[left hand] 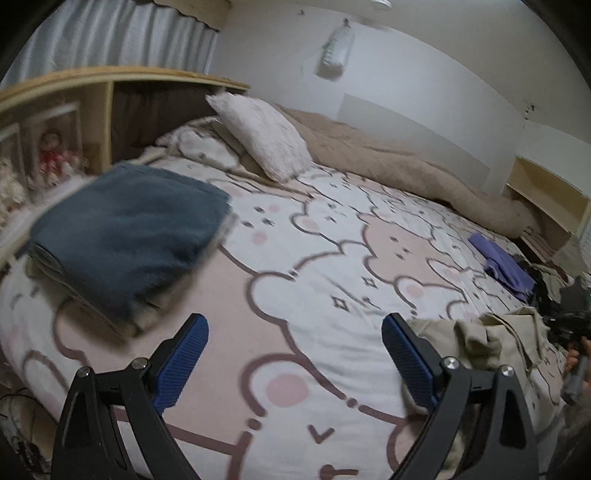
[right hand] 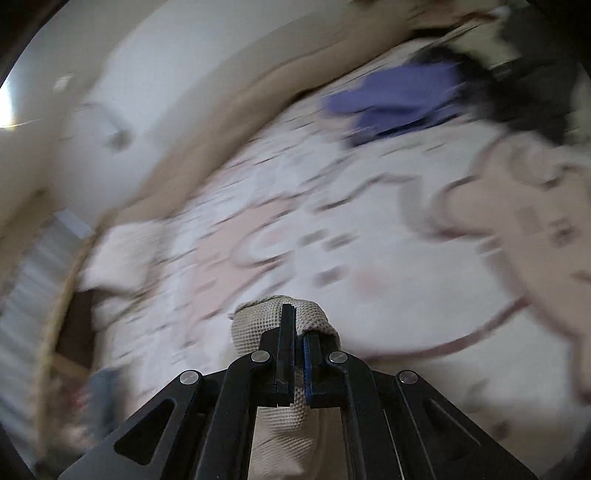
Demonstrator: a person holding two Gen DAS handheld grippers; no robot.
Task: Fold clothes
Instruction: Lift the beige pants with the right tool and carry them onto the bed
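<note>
Blur and cut-offs, both wrist views

Right wrist view smeared throughout: ahead of the right gripper [right hand: 295,325], bedsheet [right hand: 369,236] print unreadable; purple cloth [right hand: 399,99] and dark heap [right hand: 517,99] up right lack edges. Beige waffle cloth [right hand: 273,413] runs under the frame, lower part cut off. Left wrist view: folded blue garment [left hand: 125,229] ahead-left has blurred edges; shelf figures [left hand: 55,155] indistinct; crumpled beige garment [left hand: 480,339] partly hidden behind the right finger [left hand: 406,362].

A home bedroom is showing here: a bed [left hand: 295,258] (bear-print sheet) is carrying a pillow [left hand: 262,136], with curtains [left hand: 122,33] hanging behind.
</note>
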